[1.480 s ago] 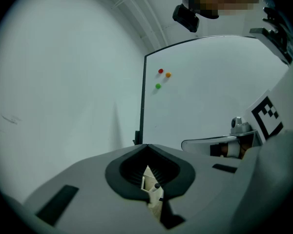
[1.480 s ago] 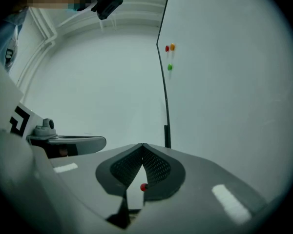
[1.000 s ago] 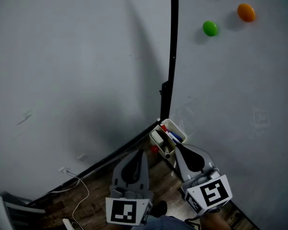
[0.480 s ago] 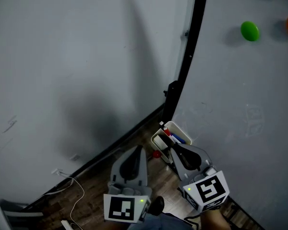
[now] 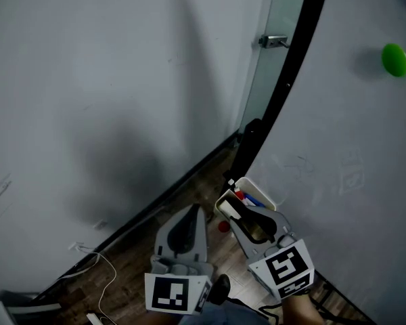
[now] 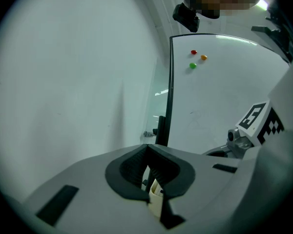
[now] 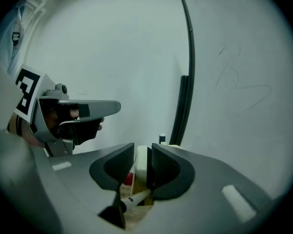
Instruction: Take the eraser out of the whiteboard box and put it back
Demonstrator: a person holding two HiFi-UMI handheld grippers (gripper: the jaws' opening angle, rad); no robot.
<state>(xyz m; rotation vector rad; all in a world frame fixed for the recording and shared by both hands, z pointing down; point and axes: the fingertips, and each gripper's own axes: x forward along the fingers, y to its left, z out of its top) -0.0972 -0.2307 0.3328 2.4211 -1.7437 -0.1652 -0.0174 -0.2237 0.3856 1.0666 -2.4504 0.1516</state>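
Note:
The white whiteboard box (image 5: 260,193) hangs at the board's lower corner with markers (image 5: 246,198) in it. My right gripper (image 5: 239,215) reaches down into its near end. In the right gripper view the cream eraser (image 7: 141,164) stands upright between the jaws of the right gripper (image 7: 143,156), which are opening; it lies against the right pad, with a gap on the left. A white marker (image 7: 136,199) lies below it. My left gripper (image 5: 193,212) hovers just left of the box, shut and empty; its tips meet in the left gripper view (image 6: 147,147).
The whiteboard's black frame (image 5: 287,87) runs up from the box, with a green magnet (image 5: 394,59) on the board. A small red thing (image 5: 221,226) sits by the box. A white cable (image 5: 103,266) lies on the wooden floor along the grey wall.
My right gripper has dropped toward the box and its jaws have parted around the eraser. The left gripper has shifted slightly with it. The view has swung so the board frame sits further right.

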